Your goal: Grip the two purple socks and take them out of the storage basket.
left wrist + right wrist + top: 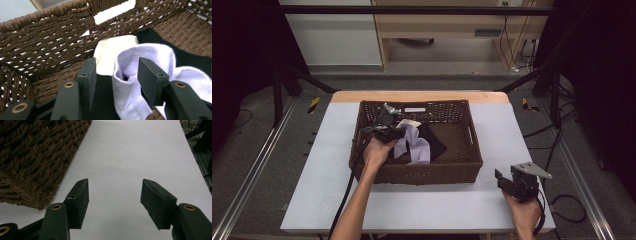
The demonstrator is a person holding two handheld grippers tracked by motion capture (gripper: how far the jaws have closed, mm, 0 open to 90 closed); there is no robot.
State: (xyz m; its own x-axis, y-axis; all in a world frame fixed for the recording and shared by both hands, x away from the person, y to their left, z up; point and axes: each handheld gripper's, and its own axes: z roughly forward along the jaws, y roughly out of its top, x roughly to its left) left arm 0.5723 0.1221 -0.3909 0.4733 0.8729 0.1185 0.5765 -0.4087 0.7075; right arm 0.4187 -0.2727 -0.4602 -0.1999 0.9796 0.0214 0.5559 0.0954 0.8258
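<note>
We hold the left tongs [388,125] down inside the brown wicker basket [462,170], at about ten o'clock from its middle. In the left gripper view their jaws stand apart around a fold of the lavender cloth [130,75]; the right pad sits just beside the fabric, and we cannot tell whether either pad presses on it. That lavender cloth lies draped over a black cloth [105,100] on the basket floor, with a cream cloth [110,52] behind it at twelve o'clock, up against the woven wall near the handle slot. Our right tongs [504,181] rest over the white tabletop [437,205] at about four o'clock from the basket, well apart from it, jaws spread wide with nothing between them; the basket's corner shows at ten o'clock in the right gripper view.
</note>
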